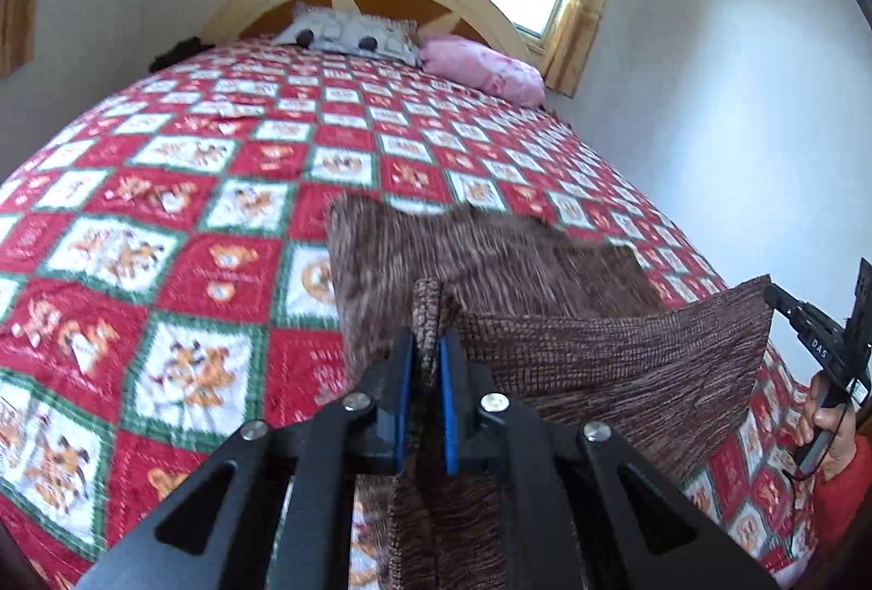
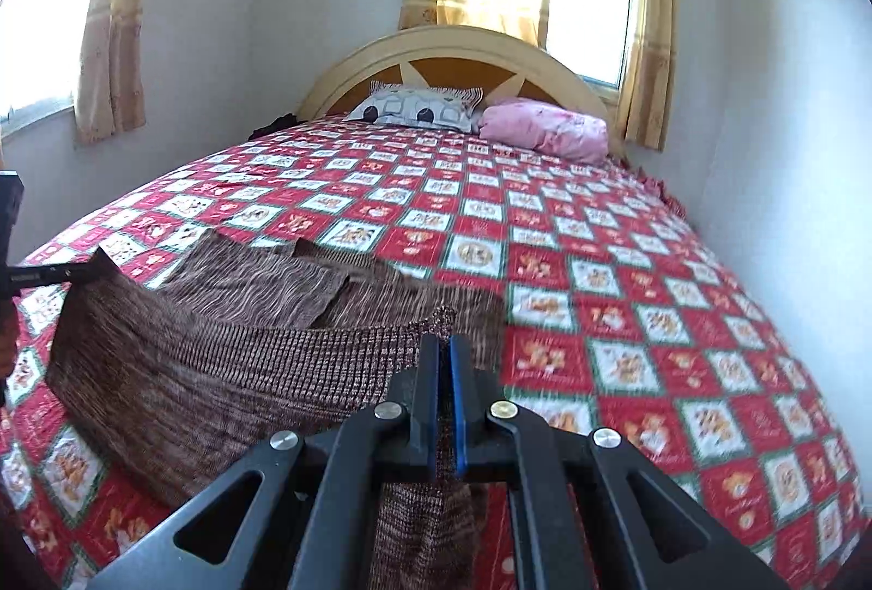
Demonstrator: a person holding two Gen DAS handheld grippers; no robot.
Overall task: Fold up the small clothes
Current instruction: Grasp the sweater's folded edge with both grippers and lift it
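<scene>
garment: brown knit garment (image 1: pixel 599 361) on the near part of the bed, its near edge lifted off the bedspread (image 1: pixel 163 219) and stretched between the two grippers; far part lies flat on the cover
left gripper (image 1: pixel 424 361): jaws clamped on a bunched corner of the knit; fabric hangs below the blue pads
right gripper (image 2: pixel 448 361): jaws pinched tight on the other corner
pillows: patterned pillow (image 2: pixel 419 107) and pink pillow (image 2: pixel 545 129) side by side at the headboard (image 2: pixel 452 50), well apart from the garment
</scene>
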